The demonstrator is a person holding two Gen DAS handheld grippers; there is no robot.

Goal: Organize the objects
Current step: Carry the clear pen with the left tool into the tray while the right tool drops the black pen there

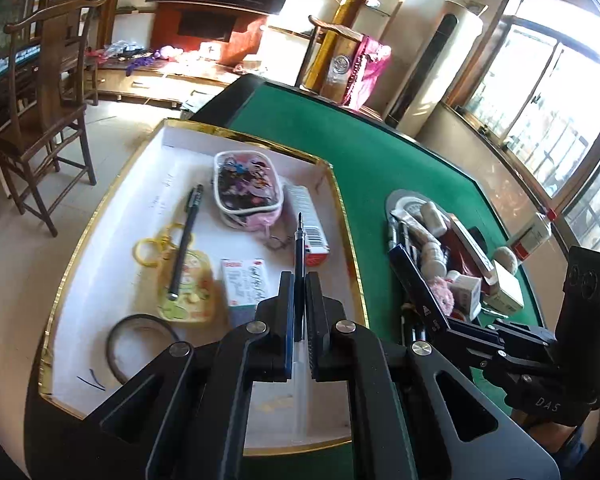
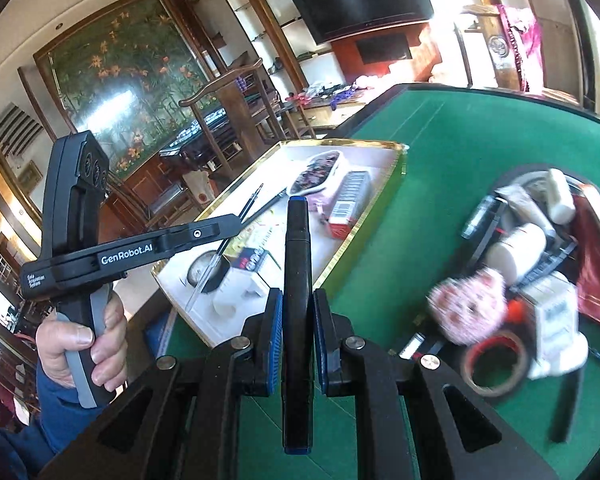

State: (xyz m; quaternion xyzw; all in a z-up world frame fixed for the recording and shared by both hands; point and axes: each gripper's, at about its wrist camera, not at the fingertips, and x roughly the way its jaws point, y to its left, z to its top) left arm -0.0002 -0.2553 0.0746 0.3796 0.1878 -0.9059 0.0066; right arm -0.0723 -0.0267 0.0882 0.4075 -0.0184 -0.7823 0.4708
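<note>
Clamped in the left gripper (image 1: 299,280), a thin pen (image 1: 299,256) hung over the gold-rimmed tray (image 1: 346,216); the right gripper (image 2: 296,300) clenched a thick marker (image 2: 297,264). Both grips looked narrow, so either could slip and roll off the green table (image 1: 364,152).

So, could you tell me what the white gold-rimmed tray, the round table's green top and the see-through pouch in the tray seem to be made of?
White gold-rimmed tray: probably card, matte white inside, with shiny gold foil edging that mirrors light.
Green table top: looks like felt or baize, flat and without glare.
See-through pouch: apparently soft clear plastic with white piping; its contents show through.
</note>
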